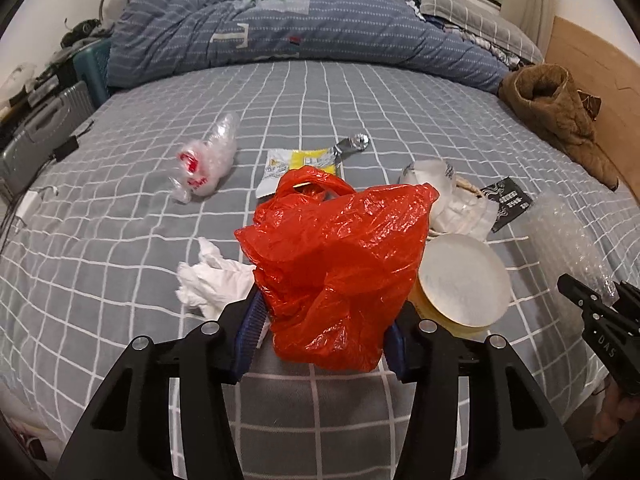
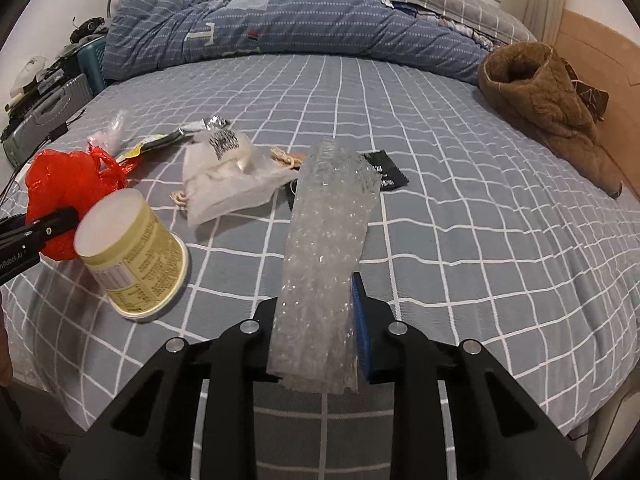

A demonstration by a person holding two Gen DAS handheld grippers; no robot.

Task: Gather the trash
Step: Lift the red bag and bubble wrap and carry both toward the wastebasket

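Observation:
My left gripper (image 1: 326,320) is shut on a crumpled red plastic bag (image 1: 340,264), held just above the grey checked bed sheet (image 1: 120,208). My right gripper (image 2: 316,332) is shut on a strip of clear bubble wrap (image 2: 328,240) that sticks up and forward from the pads. Beside the red bag an upturned yellow paper cup (image 1: 460,280) stands on the sheet, also the yellow paper cup (image 2: 132,256) in the right wrist view. Loose on the bed lie a white tissue (image 1: 212,280), a clear bag with red print (image 1: 204,164), a yellow-white snack wrapper (image 1: 300,164) and a white pouch (image 2: 232,176).
A rolled blue quilt (image 1: 300,28) lies across the far side of the bed. A brown fleece garment (image 2: 552,108) sits at the right by the wooden headboard (image 1: 592,76). A black card (image 1: 508,200) lies near the pouch. A grey suitcase (image 1: 44,128) and clutter stand left of the bed.

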